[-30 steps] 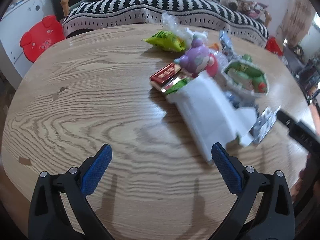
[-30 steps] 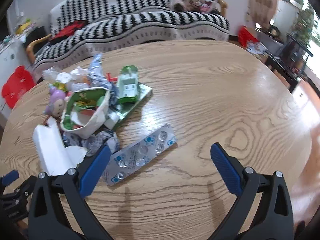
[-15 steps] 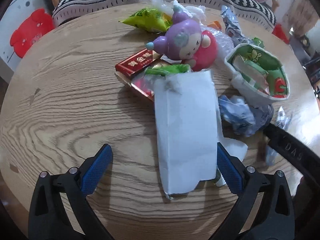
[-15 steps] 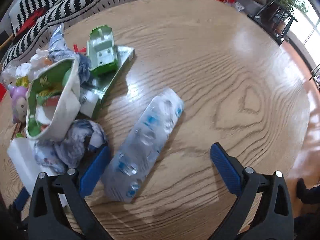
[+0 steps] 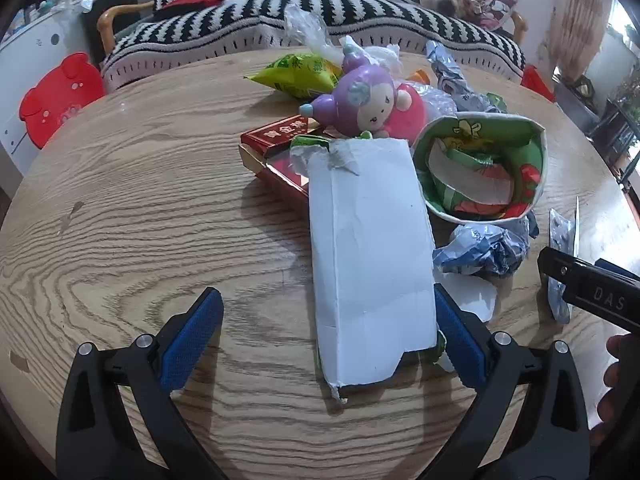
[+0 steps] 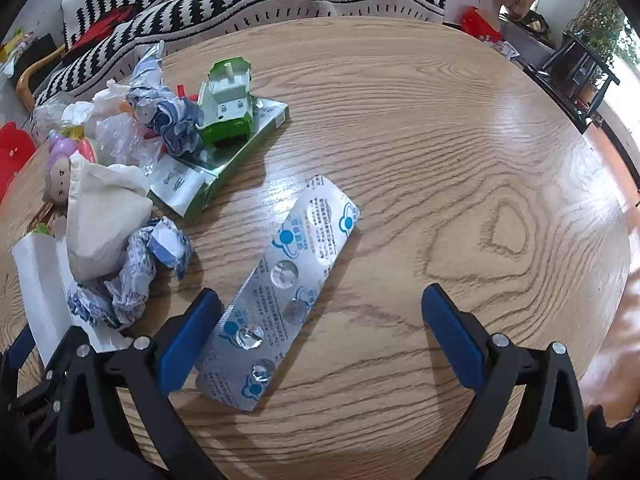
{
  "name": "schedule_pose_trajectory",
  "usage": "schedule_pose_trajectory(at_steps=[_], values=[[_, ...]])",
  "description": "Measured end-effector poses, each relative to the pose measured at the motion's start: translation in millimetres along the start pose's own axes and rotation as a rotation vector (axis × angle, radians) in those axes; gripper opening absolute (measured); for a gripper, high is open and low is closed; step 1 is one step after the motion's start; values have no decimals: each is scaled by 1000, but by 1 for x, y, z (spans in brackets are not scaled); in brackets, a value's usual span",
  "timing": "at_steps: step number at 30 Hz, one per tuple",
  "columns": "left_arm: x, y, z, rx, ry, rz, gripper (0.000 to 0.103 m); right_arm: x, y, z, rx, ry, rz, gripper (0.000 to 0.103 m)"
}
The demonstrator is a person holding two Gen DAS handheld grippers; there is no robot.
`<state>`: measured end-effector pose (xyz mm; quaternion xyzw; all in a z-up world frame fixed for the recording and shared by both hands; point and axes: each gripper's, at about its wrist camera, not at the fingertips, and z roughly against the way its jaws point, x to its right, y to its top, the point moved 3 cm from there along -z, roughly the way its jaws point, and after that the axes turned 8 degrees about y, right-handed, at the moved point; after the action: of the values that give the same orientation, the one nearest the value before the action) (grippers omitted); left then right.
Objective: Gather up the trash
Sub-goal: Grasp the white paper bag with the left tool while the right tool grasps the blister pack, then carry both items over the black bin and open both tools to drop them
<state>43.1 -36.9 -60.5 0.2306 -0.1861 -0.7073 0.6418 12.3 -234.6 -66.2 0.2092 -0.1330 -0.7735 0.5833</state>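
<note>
Left gripper [image 5: 326, 330] open around the near end of the flattened white carton [image 5: 370, 256], mid-table; light, crushable, grip across its long edges. Right gripper [image 6: 320, 328] open over the blister pack [image 6: 286, 288], thin, slippery, flat on the table [image 6: 460, 140].

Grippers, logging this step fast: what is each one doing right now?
Left gripper: open, holding nothing, white carton between its fingers.
Right gripper: open, holding nothing.

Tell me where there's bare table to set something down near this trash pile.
Bare wood lies right of the blister pack, out to the table edge, and left of the white carton and red box. Between carton, paper bowl and crumpled wrapper it is crowded.
</note>
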Motion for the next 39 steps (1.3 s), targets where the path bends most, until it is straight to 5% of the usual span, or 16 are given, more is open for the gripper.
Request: schedule_pose_trajectory(at_steps=[1,2,3,6,16,24,31,39], values=[[1,0,0,-8,-11,-15,92,-3,-1,3,4,55,31,96],[5,0,6,11,-38,-58,67,-5,-1,5,14,47,52,78],[8,1,10,11,-60,-96,48,-4,-2,10,33,11,68,37],[8,3,11,-46,-122,-75,39,16,-2,16,45,100,-23,29],[-11,1,40,9,-201,1,37,42,-3,52,185,135,-89,29],[0,8,106,116,-220,-28,37,43,-4,113,349,52,-21,29],[88,-10,175,155,-343,-165,37,93,-44,174,383,54,-54,29],[238,-96,196,54,-492,-363,37,221,-138,210,338,-33,-215,29]])
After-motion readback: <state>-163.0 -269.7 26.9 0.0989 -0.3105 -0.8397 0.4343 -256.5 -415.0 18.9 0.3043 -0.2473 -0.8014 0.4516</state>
